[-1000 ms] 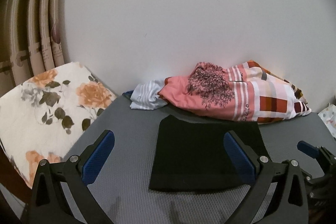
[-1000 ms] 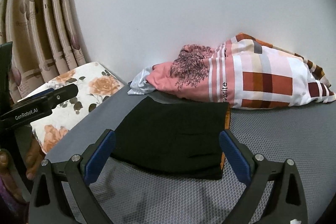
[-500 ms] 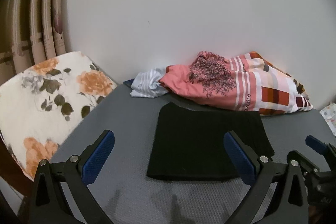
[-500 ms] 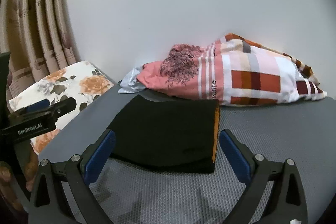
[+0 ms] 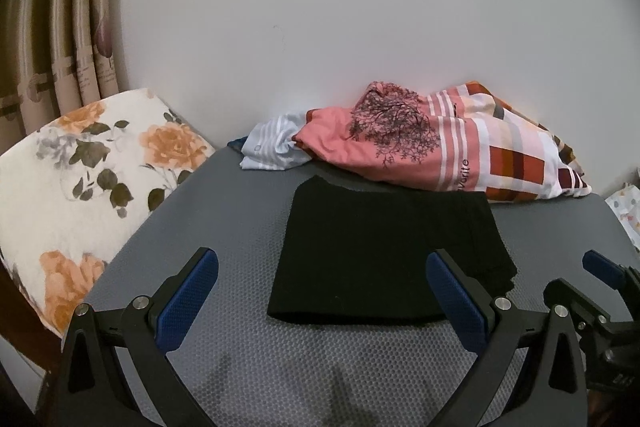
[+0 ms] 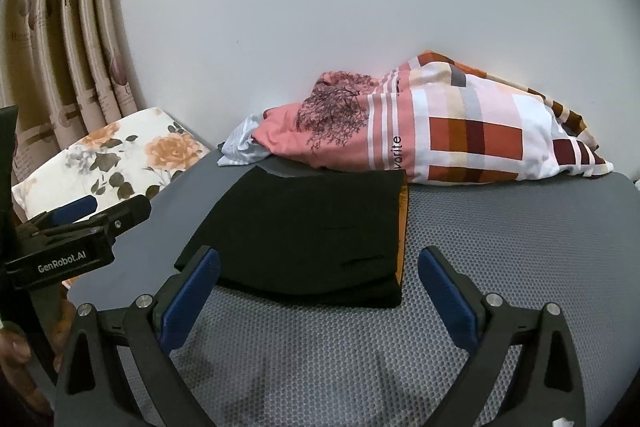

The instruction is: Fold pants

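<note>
Black pants (image 5: 384,251) lie folded into a flat rectangle on the grey textured table (image 5: 248,227). In the right wrist view the same pants (image 6: 312,231) show an orange lining strip along their right edge. My left gripper (image 5: 322,291) hovers open just in front of the fold, nothing between its blue pads. My right gripper (image 6: 318,291) is open too, held near the pants' front edge and empty. The left gripper's body (image 6: 76,243) shows at the left of the right wrist view.
A pile of pink, striped and checked clothes (image 5: 432,151) lies against the white wall behind the pants. A floral cushion (image 5: 80,179) sits left of the table, with curtains (image 5: 60,39) behind it. A hand (image 6: 16,359) holds the left tool.
Both grippers have drawn back a little from the folded pants and stayed open. The pants have not moved.
</note>
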A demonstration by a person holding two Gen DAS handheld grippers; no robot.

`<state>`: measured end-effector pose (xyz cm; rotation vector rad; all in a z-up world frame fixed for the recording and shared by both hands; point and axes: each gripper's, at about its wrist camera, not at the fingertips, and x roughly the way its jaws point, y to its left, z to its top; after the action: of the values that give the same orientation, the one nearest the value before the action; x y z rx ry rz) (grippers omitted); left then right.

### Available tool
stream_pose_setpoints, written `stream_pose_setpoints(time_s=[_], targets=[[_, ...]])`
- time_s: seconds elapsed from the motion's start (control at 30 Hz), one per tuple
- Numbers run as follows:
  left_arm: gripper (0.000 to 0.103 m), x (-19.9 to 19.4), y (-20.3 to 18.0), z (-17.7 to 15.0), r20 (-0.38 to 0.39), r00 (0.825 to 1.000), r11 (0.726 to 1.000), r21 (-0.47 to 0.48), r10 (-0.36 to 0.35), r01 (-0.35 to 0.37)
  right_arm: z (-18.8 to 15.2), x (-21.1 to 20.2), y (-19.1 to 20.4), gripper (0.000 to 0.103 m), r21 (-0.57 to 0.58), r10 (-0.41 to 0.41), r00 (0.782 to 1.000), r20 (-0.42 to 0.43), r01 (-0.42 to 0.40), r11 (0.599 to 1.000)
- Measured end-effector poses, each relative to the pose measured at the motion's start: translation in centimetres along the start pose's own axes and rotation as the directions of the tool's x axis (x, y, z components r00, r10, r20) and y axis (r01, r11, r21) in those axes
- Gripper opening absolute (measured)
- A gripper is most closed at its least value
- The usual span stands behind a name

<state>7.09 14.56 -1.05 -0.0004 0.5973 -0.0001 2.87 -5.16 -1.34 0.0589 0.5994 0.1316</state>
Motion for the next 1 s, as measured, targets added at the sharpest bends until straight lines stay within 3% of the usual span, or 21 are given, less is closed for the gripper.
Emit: stream_pose_setpoints(time_s=[1.0], targets=[[0.103, 0.62, -0.35, -0.59, -0.008, 1.000, 1.000, 0.029, 0.001, -0.001, -0.10, 0.26, 0.36, 0.099, -0.008, -0.005, 1.000, -0.012, 0.005, 1.000]])
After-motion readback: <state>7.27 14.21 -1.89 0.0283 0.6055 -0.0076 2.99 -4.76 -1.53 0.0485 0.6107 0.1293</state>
